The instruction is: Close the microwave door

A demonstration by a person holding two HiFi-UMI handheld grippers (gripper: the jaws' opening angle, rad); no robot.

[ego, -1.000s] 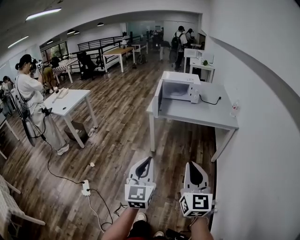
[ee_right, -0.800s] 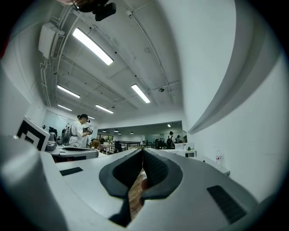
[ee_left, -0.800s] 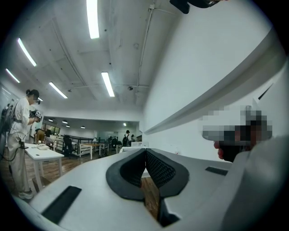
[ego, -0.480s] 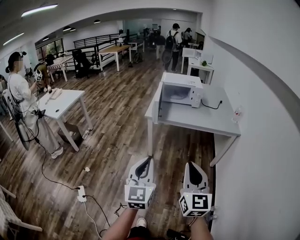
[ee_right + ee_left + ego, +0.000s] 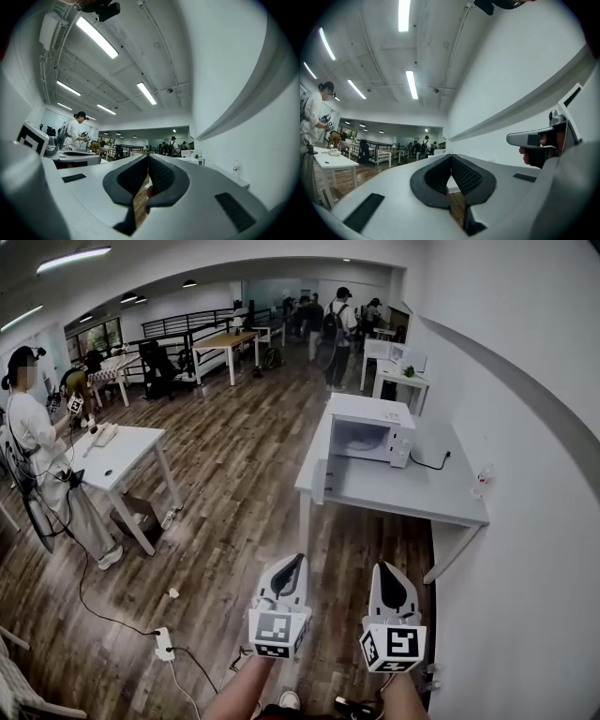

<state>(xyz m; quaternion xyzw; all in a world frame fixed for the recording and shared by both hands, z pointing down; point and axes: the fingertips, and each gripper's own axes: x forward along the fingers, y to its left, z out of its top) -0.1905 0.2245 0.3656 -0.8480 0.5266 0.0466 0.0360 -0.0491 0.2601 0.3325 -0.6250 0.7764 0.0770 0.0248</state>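
A white microwave (image 5: pixel 369 430) stands on a white table (image 5: pixel 409 495) by the right wall, well ahead of me. Its door (image 5: pixel 320 456) hangs open to the left, edge-on to me over the table's left end. My left gripper (image 5: pixel 299 560) and right gripper (image 5: pixel 383 567) are held side by side low in the head view, over the wooden floor and far short of the table. Both point forward. In the left gripper view the jaws (image 5: pixel 451 156) meet at the tips with nothing between them. The right gripper (image 5: pixel 148 156) looks the same in its own view.
A water bottle (image 5: pixel 483 480) and the microwave's black cable (image 5: pixel 433 463) lie on the table's right part. To the left a person (image 5: pixel 30 442) stands at another white table (image 5: pixel 118 450). A power strip (image 5: pixel 164 644) and cords lie on the floor. More tables and people are far back.
The microwave table has come closer and grown larger in the head view. Both grippers keep the same place in the frame, shut throughout.
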